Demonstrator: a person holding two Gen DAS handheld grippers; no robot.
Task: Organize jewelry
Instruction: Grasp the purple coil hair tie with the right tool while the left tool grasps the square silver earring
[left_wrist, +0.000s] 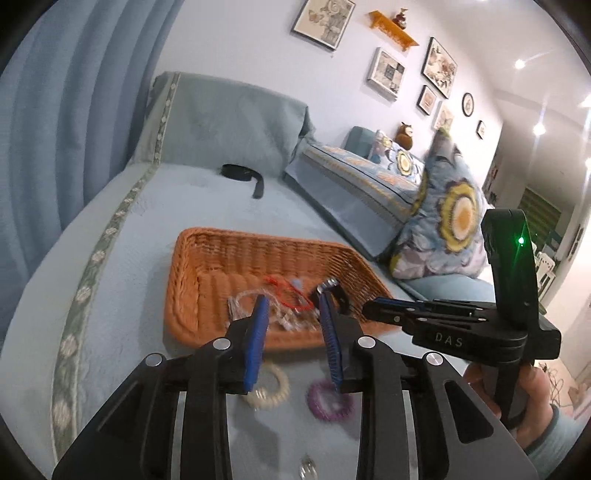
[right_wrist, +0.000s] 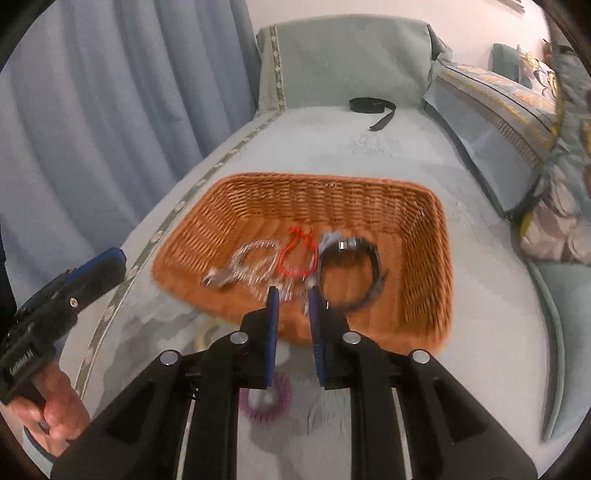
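Two hand-held grippers hang over a pale blue sofa cover, each with its blue-padded jaws parted and nothing between them — the left gripper (left_wrist: 293, 306) with the wider gap, the right gripper (right_wrist: 293, 295) with a narrow one. A person's hand (right_wrist: 51, 413) holds the left tool, seen at the edge of the right wrist view.

Nearest, on the cover (right_wrist: 480, 350) in front of the wicker basket (right_wrist: 424, 251), lie two coiled bands: one purple hair tie (right_wrist: 266, 402) and one cream hair tie (left_wrist: 267, 387), side by side and outside the basket. A small silver piece (left_wrist: 306, 470) lies nearer still, too blurred to name.

The one orange basket holds the rest of the jewelry — one red cord bracelet (right_wrist: 297, 254) near its middle, silvery beaded bracelets (right_wrist: 255, 262) to the left of the red one, their count unclear in the blur, and one black watch (right_wrist: 351, 269) to its right.

Beyond the basket a black strap (right_wrist: 373, 107) lies near the backrest. Blue curtains (right_wrist: 92, 110) hang to the basket's left; floral cushions (left_wrist: 450, 221) sit to its right, below a white wall with framed pictures (left_wrist: 439, 66) and one orange shelf (left_wrist: 393, 31).
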